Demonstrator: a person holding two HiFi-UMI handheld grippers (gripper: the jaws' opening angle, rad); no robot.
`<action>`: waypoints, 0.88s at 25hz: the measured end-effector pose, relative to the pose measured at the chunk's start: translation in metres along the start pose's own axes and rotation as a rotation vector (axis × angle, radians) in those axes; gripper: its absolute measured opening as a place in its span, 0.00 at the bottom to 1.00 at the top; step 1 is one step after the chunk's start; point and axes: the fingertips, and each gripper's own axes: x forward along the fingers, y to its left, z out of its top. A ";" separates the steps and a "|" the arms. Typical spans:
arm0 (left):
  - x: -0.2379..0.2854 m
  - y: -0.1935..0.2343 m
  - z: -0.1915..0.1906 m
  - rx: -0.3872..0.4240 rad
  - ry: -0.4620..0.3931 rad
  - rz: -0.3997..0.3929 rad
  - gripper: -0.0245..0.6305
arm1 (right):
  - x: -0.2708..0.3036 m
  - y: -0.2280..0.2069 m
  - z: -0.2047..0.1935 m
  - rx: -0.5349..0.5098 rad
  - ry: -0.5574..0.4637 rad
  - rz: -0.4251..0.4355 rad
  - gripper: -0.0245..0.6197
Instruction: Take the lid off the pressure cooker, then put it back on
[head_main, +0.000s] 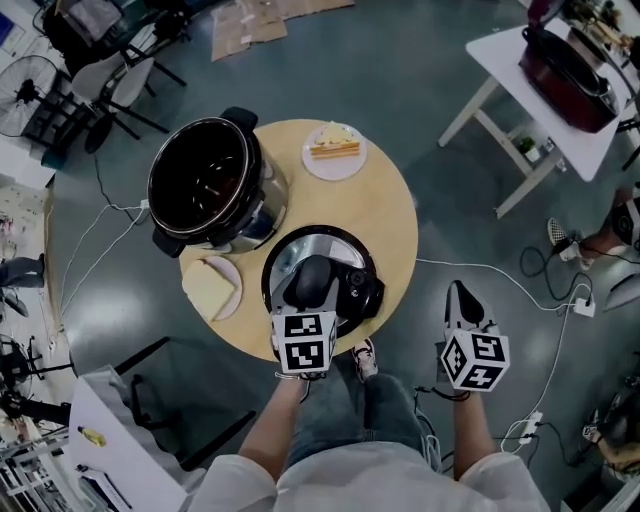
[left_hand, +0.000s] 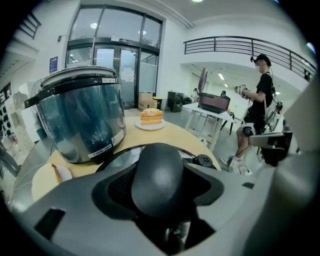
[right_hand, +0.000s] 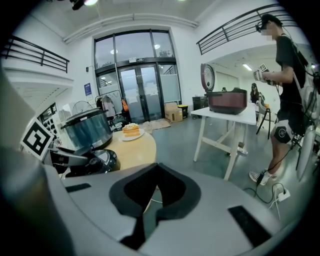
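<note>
The pressure cooker pot (head_main: 205, 185) stands open, without its lid, on the left of the round wooden table (head_main: 390, 210); it shows also in the left gripper view (left_hand: 80, 117). Its steel lid (head_main: 300, 250) is at the table's near edge, beside the pot; I cannot tell whether it rests on the wood. My left gripper (head_main: 312, 292) is shut on the lid's black handle (left_hand: 160, 177), which fills the gap between the jaws. My right gripper (head_main: 462, 300) hangs off the table to the right over the floor, its jaws together and nothing in them (right_hand: 155, 200).
A plate of cake (head_main: 334, 148) sits at the table's far side, and a plate with bread (head_main: 212, 288) at its left front. A white table (head_main: 540, 90) with a dark red cooker (head_main: 570, 70) stands at upper right. Cables (head_main: 520, 280) cross the floor. A person (right_hand: 290, 90) stands to the right.
</note>
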 end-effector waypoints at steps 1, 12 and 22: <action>0.001 0.000 -0.002 -0.004 0.004 -0.003 0.46 | 0.001 0.000 -0.001 0.001 0.003 -0.001 0.04; 0.002 0.001 -0.007 -0.013 -0.003 -0.009 0.46 | 0.006 0.005 -0.004 0.025 0.003 0.005 0.04; 0.004 0.003 -0.010 -0.012 0.019 -0.027 0.46 | -0.003 0.022 0.009 0.027 -0.020 0.019 0.04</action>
